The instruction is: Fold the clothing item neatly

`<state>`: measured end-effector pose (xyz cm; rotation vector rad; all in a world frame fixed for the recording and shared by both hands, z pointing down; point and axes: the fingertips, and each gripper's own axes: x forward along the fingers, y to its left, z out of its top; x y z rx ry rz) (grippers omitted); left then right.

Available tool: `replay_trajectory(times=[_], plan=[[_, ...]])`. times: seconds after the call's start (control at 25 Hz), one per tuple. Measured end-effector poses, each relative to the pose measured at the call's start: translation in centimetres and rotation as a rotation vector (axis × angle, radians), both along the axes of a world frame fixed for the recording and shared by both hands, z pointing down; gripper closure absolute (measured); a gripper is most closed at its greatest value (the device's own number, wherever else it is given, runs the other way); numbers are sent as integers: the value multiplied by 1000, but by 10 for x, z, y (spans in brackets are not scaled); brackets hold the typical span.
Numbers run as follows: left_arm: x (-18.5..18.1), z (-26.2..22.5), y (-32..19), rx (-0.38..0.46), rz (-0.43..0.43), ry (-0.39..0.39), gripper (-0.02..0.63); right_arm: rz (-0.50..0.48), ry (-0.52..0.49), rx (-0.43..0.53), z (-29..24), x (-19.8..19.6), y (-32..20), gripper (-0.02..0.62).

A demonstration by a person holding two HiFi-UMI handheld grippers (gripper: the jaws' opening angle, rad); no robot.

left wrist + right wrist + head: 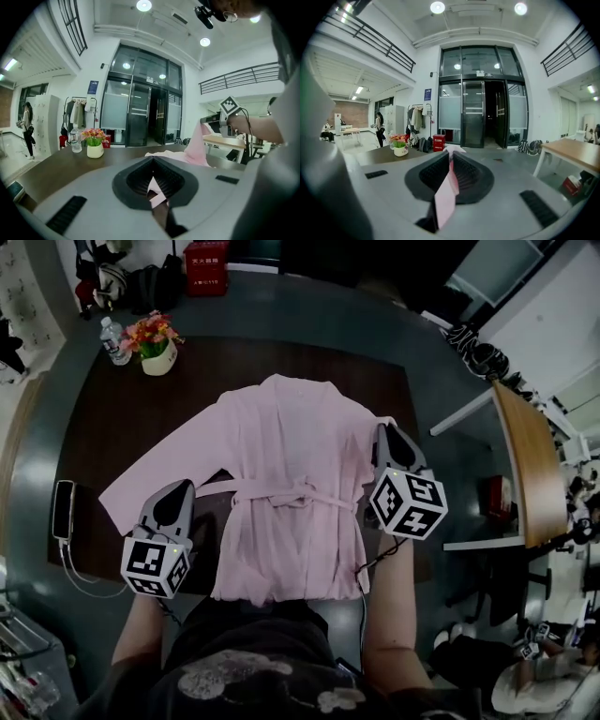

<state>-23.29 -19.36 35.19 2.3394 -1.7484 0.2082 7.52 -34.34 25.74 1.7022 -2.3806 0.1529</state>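
Left gripper (pixel 178 491) at the table's (pixel 112 427) near-left edge: jaws pressed together, pinching pink cloth. We cannot read the lettering on the red box (pixel 206 268) past the far edge. The robe (pixel 291 465) lies spread mid-table, hem over the near edge. Right gripper (pixel 386 432) pinches the robe's right sleeve and mostly hides it.

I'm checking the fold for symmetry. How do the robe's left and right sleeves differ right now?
The left sleeve lies spread long and flat across the table; the right sleeve is bunched short beside the body. The right sleeve rises in a peak to the right gripper; the left sleeve lies low by the left gripper. Both are pink, each pinched in shut jaws.
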Motion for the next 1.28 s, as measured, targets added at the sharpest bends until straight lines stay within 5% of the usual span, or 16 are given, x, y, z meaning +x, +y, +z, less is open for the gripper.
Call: replay_trajectory(times=[0.44, 0.72, 0.84, 1.0, 1.28], plan=[[-103, 18, 1, -33, -5, 28, 597, -132, 147, -131, 72, -183, 4, 577], [-131, 33, 5, -72, -12, 35, 597, -332, 435, -325, 194, -258, 40, 575], [-134, 39, 7, -90, 0, 35, 597, -438, 474, -391, 224, -273, 67, 492], [-135, 46, 7, -100, 12, 45, 597, -494, 421, -356, 214, -279, 91, 476], [-121, 55, -5, -124, 72, 36, 597, -197, 241, -364, 196, -195, 50, 477]])
